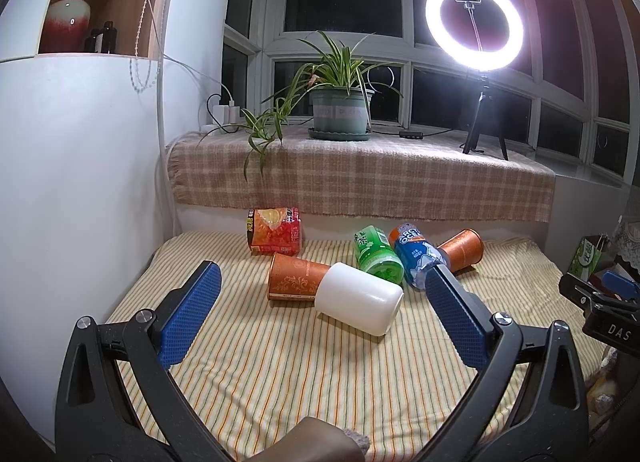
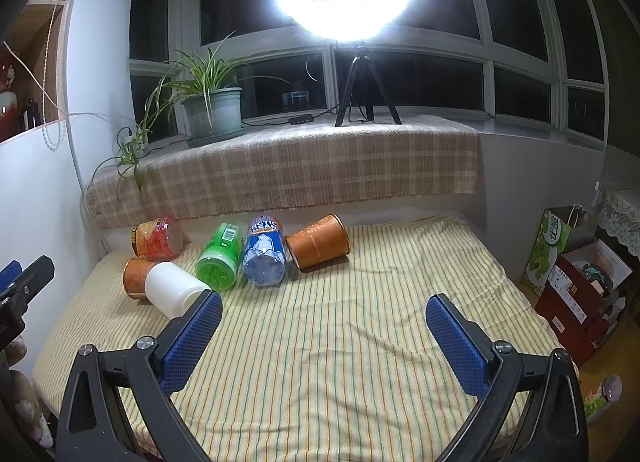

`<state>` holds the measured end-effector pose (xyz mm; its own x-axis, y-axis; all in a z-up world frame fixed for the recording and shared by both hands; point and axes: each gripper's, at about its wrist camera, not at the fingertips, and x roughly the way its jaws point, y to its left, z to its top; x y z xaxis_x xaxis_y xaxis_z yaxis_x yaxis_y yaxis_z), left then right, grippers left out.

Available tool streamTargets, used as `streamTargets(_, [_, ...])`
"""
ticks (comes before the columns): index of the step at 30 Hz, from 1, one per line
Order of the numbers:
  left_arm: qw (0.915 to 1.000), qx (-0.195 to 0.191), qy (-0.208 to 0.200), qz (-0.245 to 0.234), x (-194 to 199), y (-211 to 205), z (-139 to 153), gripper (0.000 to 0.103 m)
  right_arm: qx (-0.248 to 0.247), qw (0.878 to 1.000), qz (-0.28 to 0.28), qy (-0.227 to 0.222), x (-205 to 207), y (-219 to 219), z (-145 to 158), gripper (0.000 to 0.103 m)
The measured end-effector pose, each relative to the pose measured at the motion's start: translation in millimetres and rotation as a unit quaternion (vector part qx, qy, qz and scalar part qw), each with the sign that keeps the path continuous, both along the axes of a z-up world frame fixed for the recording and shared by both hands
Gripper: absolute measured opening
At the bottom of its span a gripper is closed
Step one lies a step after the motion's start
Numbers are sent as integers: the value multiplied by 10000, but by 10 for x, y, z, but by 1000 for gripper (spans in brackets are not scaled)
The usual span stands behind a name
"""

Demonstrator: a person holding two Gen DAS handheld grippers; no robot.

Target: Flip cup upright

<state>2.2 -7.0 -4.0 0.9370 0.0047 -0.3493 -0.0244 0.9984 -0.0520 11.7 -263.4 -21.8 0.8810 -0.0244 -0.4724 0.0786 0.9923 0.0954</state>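
Note:
A white cup (image 1: 359, 298) lies on its side on the striped cloth (image 1: 280, 374), touching an orange paper cup (image 1: 296, 277) that also lies on its side. A second orange cup (image 1: 462, 249) lies at the back right. My left gripper (image 1: 322, 290) is open and empty, its blue pads (image 1: 192, 314) on either side of the white cup and short of it. In the right wrist view the white cup (image 2: 172, 289) and orange cups (image 2: 134, 277) (image 2: 318, 242) lie ahead and left. My right gripper (image 2: 324, 314) is open and empty above the cloth (image 2: 340, 342).
A green bottle (image 1: 378, 254), a blue bottle (image 1: 414, 254) and a red snack pack (image 1: 276, 236) lie on the cloth at the back. A ledge with a potted plant (image 1: 340, 110) and a ring light (image 1: 474, 24) stands behind. Boxes and a bag (image 2: 576, 282) stand on the right.

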Motion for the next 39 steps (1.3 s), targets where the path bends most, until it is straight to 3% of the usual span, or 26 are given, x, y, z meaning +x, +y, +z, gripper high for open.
streamTargets(21, [9998,77,172,106,42,150,-120,103,1037,9908,-18,873,912,-278,-262,103])
streamTargets(30, [9992,209,317,153,45,248,-167,103,1595,9781,-86,1336,1469,-417,-486,103])
streamTargets(39, [9982,143,497,304,44,439,-214,103,2422,9540,-253,1749,2025,-507,-752,100])
